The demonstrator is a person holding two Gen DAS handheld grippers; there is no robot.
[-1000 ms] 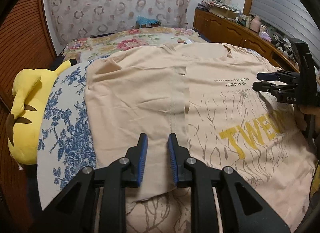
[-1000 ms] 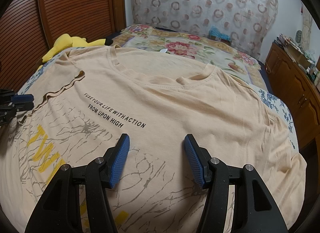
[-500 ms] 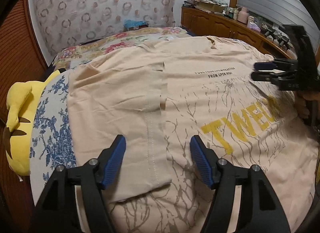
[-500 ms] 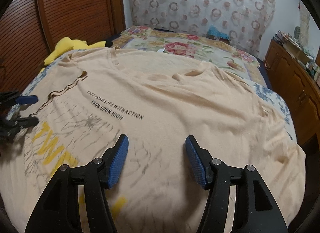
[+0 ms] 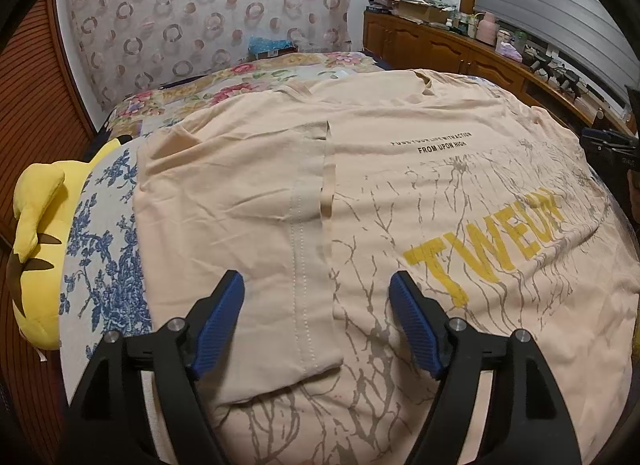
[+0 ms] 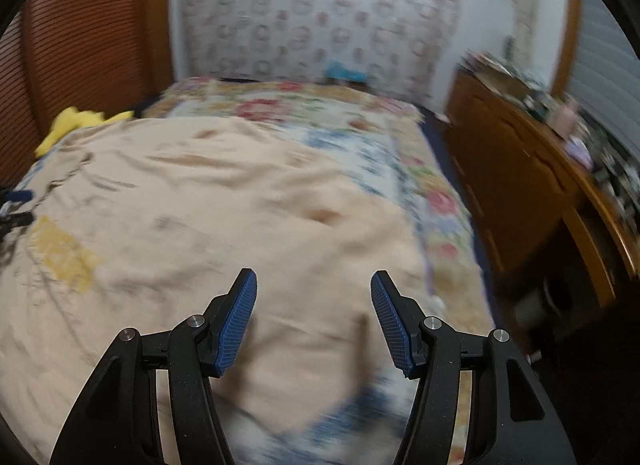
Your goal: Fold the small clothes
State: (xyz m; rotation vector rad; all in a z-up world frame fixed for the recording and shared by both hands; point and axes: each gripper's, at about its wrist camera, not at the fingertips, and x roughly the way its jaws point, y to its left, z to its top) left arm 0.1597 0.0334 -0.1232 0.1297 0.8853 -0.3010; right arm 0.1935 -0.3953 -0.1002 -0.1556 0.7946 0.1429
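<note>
A peach T-shirt (image 5: pixel 420 193) with yellow letters and grey branch print lies flat on the bed. Its left side and sleeve (image 5: pixel 240 217) are folded inward over the front. My left gripper (image 5: pixel 318 305) is open and empty, just above the folded sleeve's lower edge. My right gripper (image 6: pixel 314 305) is open and empty, above the shirt's right side (image 6: pixel 240 205); that view is blurred by motion. The right gripper also shows at the far right of the left wrist view (image 5: pixel 608 145).
A floral bedspread (image 5: pixel 104 265) covers the bed. A yellow plush toy (image 5: pixel 32 233) lies at the left edge. A wooden cabinet (image 6: pixel 528 185) with clutter on top runs along the right side. A patterned curtain (image 5: pixel 208 21) hangs behind the bed.
My left gripper opened, let go of the folded sleeve, and drew back a little. My right gripper swung to the right, toward the shirt's right edge.
</note>
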